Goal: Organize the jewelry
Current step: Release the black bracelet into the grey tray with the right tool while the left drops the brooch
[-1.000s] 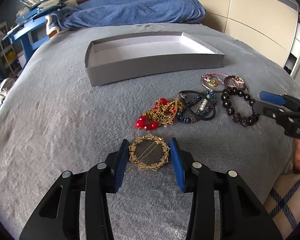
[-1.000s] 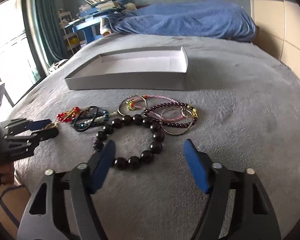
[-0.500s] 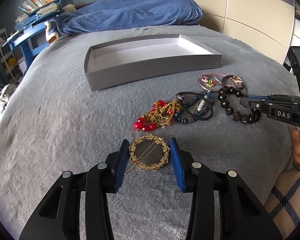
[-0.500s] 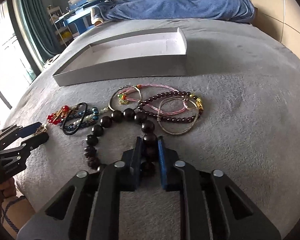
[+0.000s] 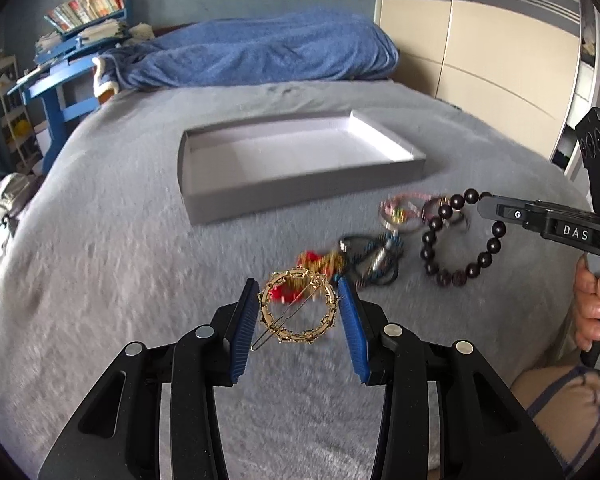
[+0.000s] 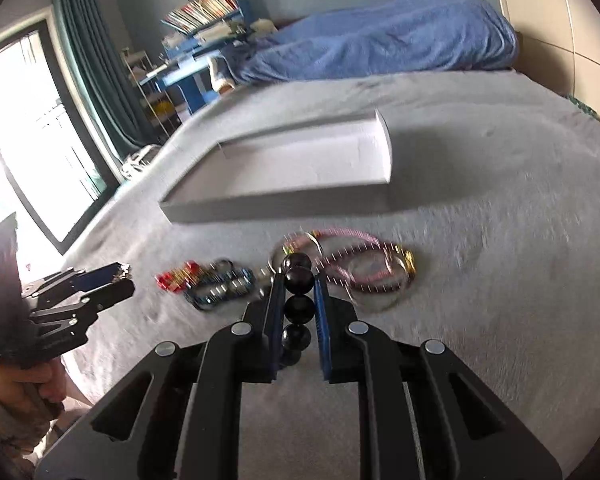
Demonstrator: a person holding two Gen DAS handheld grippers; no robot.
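Note:
My left gripper (image 5: pixel 299 312) is shut on a round gold hair clip (image 5: pixel 298 312) and holds it above the grey bed. My right gripper (image 6: pixel 298 300) is shut on a dark bead bracelet (image 6: pixel 298 280), which hangs lifted from its tips in the left wrist view (image 5: pixel 458 240). A shallow grey box (image 5: pixel 300 184) with a white floor lies beyond; it also shows in the right wrist view (image 6: pixel 284 204). A red and gold piece (image 6: pixel 176 276), a black and blue clip (image 6: pixel 220 286) and pink and thin bracelets (image 6: pixel 364 268) lie on the bed.
A blue duvet (image 5: pixel 256 54) is heaped at the bed's far end. A blue desk with books (image 5: pixel 64 60) stands at the left. Wardrobe doors (image 5: pixel 480 32) are at the right. A window with a curtain (image 6: pixel 40 120) is at the left.
Both grippers have risen off the bed with their pieces: the left with the gold clip, the right with the bead bracelet, on which it closed between the two earlier moments.

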